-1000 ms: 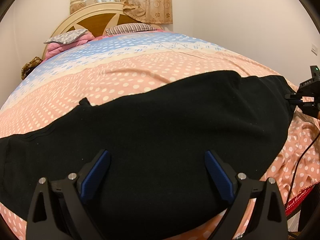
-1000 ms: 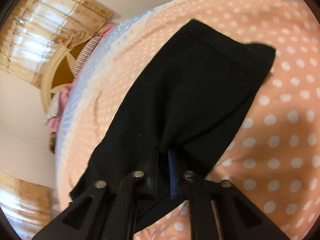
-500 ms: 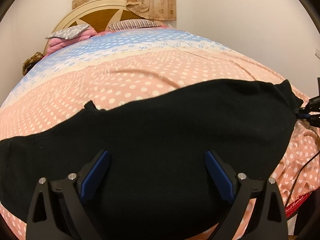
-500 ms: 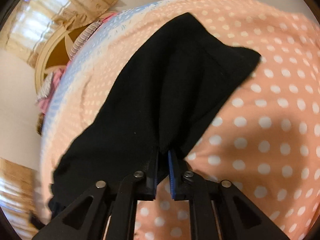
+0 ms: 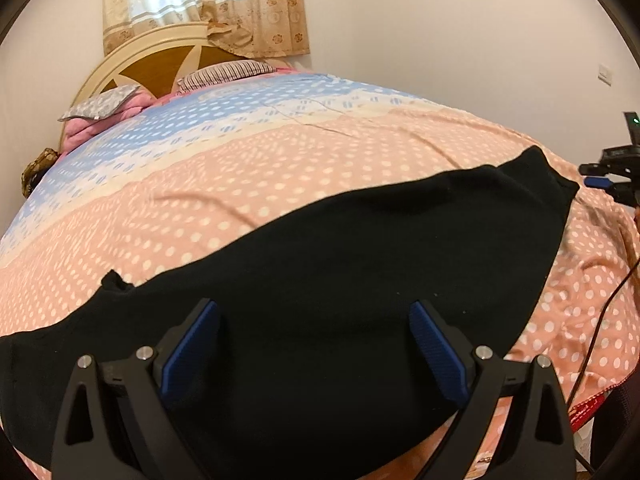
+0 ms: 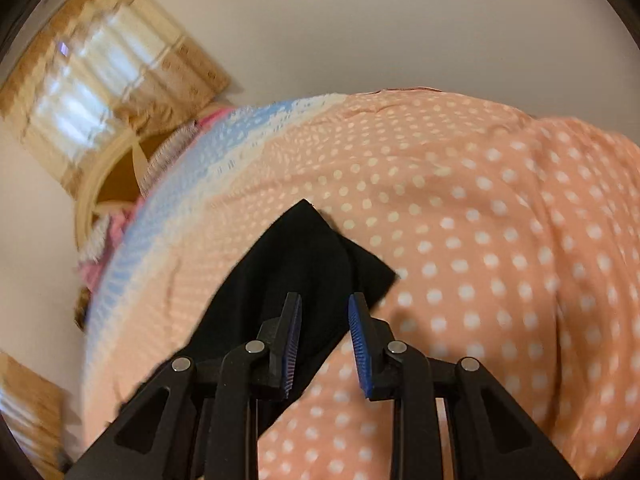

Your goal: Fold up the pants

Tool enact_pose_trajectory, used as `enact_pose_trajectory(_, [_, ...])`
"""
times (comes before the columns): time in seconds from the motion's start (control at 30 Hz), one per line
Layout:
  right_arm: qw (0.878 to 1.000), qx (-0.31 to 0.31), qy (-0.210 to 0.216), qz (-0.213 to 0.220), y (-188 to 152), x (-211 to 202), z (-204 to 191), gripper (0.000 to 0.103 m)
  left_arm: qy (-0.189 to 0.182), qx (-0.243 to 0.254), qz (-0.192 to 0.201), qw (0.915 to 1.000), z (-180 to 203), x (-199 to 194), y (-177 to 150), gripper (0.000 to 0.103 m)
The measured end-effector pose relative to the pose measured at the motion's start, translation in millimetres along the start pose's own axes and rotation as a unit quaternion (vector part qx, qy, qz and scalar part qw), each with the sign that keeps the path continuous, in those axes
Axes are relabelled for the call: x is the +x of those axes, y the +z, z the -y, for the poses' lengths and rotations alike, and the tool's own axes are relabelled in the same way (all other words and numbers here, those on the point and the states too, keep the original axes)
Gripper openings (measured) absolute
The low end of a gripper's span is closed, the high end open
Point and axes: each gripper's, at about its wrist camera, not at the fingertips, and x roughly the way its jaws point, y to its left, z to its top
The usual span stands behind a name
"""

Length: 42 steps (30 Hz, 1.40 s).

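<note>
On my left wrist view, the left gripper (image 5: 314, 344) sits at the bottom of the frame with its jaws spread wide and nothing between the blue pads (image 5: 192, 350). Below and beyond them the black pants (image 5: 320, 280) lie flat across the bed (image 5: 280, 168), running from the lower left edge of the frame up to the right. The bed cover is pink with white dots near me and blue toward the top of the frame, where a cream and brown headboard (image 5: 160, 60) and a patterned curtain (image 5: 208, 4) stand against the wall. At the right edge I can see the right gripper (image 5: 608, 184), just beside the pants' upper right corner and apart from it. A dark cable (image 5: 600, 320) runs down the right side.

On my right wrist view, which is blurred, the right gripper (image 6: 324, 340) is at the bottom centre. Its jaws are opening, a clear gap between the blue pads (image 6: 360, 344). The pants' end (image 6: 304, 264) lies on the dotted cover behind that gap, not pinched by the pads.
</note>
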Motion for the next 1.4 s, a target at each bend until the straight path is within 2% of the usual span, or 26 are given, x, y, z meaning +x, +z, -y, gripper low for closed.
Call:
enact_pose_trajectory(0.1, [0.998, -0.031, -0.049, -0.003, 5.3, 19.6, -4.7, 0.026, 0.010, 0.000, -0.010, 0.9999, 0.0, 7.4, -0.9, 0.098])
enact_pose_trajectory(0.13, [0.998, -0.037, -0.053, -0.012, 5.6, 24.8, -1.7, 0.026, 0.012, -0.003, -0.014, 0.9998, -0.4, 10.0, -1.6, 0.098])
enact_pose_trajectory(0.23, [0.998, -0.036, -0.030, -0.044, 2.0, 37.9, 4.1, 0.026, 0.012, -0.014, -0.026, 0.9995, -2.3, 15.9, -3.2, 0.098])
enact_pose_trajectory(0.3, [0.996, -0.063, -0.048, -0.039, 1.4, 38.7, 1.0, 0.007, 0.012, -0.014, -0.027, 0.9995, -2.1, 16.1, -3.6, 0.098])
enact_pose_trajectory(0.43, [0.994, -0.083, -0.070, -0.028, 15.4, 34.1, 2.7, 0.007, 0.012, -0.014, -0.028, 0.9994, -1.7, 16.1, -3.5, 0.098])
enact_pose_trajectory(0.5, [0.995, -0.076, -0.066, -0.022, 23.9, 28.6, 6.6, 0.007, 0.013, -0.013, -0.029, 0.9994, -1.4, 16.3, -3.1, 0.098])
enact_pose_trajectory(0.67, [0.995, -0.047, -0.024, -0.083, 33.5, 45.1, 29.6, 0.007, 0.014, -0.010, -0.030, 0.9994, -2.1, 16.8, -3.8, 0.099])
enact_pose_trajectory(0.73, [0.997, -0.004, -0.007, -0.082, 39.2, 40.3, 44.6, 0.013, 0.015, -0.009, -0.031, 0.9994, -2.0, 17.4, -3.2, 0.099])
enact_pose_trajectory(0.77, [0.997, 0.017, -0.020, -0.067, 41.8, 33.4, 51.3, 0.017, 0.017, -0.009, -0.031, 0.9993, -2.4, 17.6, -2.5, 0.099])
enact_pose_trajectory(0.83, [0.998, 0.036, -0.048, -0.016, 45.2, 14.2, 59.0, 0.018, 0.031, -0.014, -0.025, 0.9991, -3.5, 14.9, -0.9, 0.099])
enact_pose_trajectory(0.87, [0.998, 0.034, -0.049, 0.002, 45.9, 6.2, 59.7, 0.024, 0.037, -0.016, -0.016, 0.9990, -3.9, 11.8, 0.1, 0.099])
enact_pose_trajectory(0.9, [0.999, 0.028, -0.038, 0.005, 46.0, 3.4, 58.7, 0.036, 0.042, -0.016, -0.005, 0.9990, -3.5, 7.7, 1.3, 0.099])
enact_pose_trajectory(0.97, [1.000, 0.016, -0.012, -0.005, 43.5, 6.0, 53.2, 0.053, 0.040, -0.011, 0.012, 0.9991, -0.7, 1.2, 3.7, 0.099])
enact_pose_trajectory(1.1, [1.000, -0.014, -0.012, -0.017, 40.6, 27.6, 42.7, 0.055, 0.052, 0.014, 0.012, 0.9985, 5.8, 2.6, 1.8, 0.099])
enact_pose_trajectory(1.17, [0.999, -0.021, 0.011, -0.043, 37.1, 44.7, 41.7, 0.055, 0.055, 0.008, 0.004, 0.9984, 2.4, 5.9, 1.9, 0.099])
enact_pose_trajectory(1.2, [0.998, -0.041, 0.019, -0.033, 34.4, 46.2, 36.4, 0.055, 0.050, -0.003, -0.001, 0.9987, -1.6, 7.6, 2.3, 0.099])
enact_pose_trajectory(1.37, [0.985, -0.156, -0.047, -0.054, 24.8, 57.0, 2.1, 0.054, 0.027, -0.043, -0.019, 0.9985, -10.1, 12.7, 3.6, 0.099])
enact_pose_trajectory(1.4, [0.984, -0.159, -0.047, -0.061, 24.1, 57.2, 0.6, 0.035, 0.027, -0.044, -0.020, 0.9985, -9.9, 12.7, 3.0, 0.099])
